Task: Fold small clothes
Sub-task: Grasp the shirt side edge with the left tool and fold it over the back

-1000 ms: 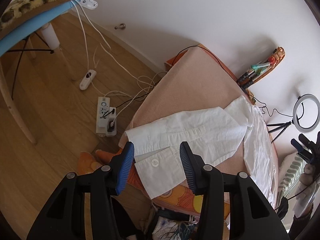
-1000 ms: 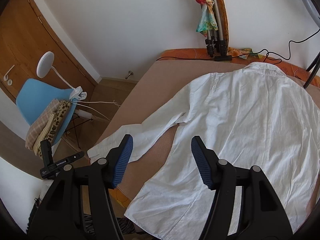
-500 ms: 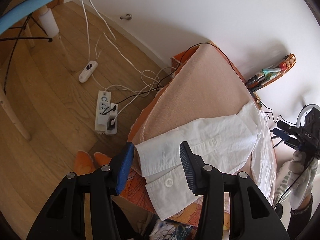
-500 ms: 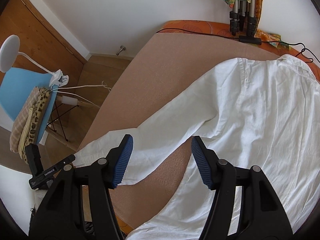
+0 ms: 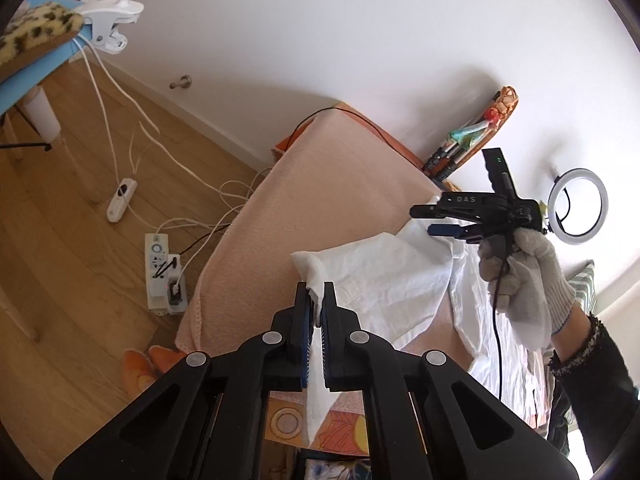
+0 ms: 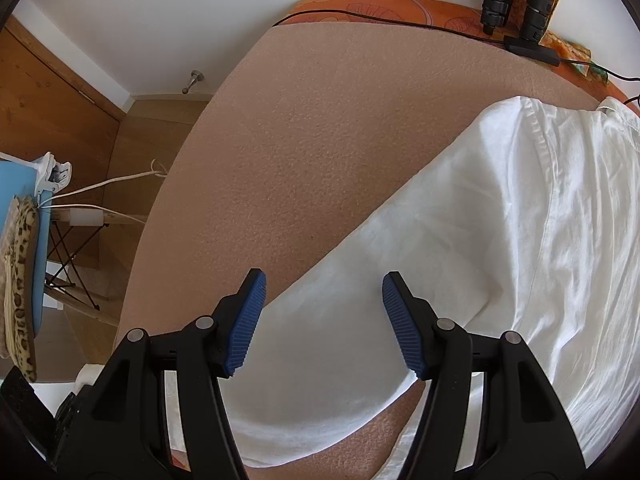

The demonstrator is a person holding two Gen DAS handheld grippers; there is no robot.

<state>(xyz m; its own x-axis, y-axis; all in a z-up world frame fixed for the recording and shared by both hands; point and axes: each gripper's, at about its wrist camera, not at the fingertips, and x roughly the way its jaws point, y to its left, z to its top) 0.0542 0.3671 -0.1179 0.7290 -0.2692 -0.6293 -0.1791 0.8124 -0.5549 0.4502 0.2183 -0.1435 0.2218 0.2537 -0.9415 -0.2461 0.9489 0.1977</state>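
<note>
You are pinching the white shirt's cuff (image 5: 316, 280) in your left gripper (image 5: 316, 300); your right gripper (image 6: 322, 312) is hovering agape over the sleeve (seemingly untouched); the shirt (image 6: 540, 240) is lying unfolded on the blanket (image 6: 320, 120).

Light: bright, even daylight; lit ring lamp (image 5: 577, 202) glowing.
Glare: shirt (image 6: 520, 240) nearly blown out.
Shadows: soft, on wall (image 5: 360, 40).
Edges: heavy fisheye bend, black corners.
Focus: sharp.

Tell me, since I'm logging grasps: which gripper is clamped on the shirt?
The left gripper, shut on the shirt's cuff; the right gripper stands open above the sleeve.
</note>
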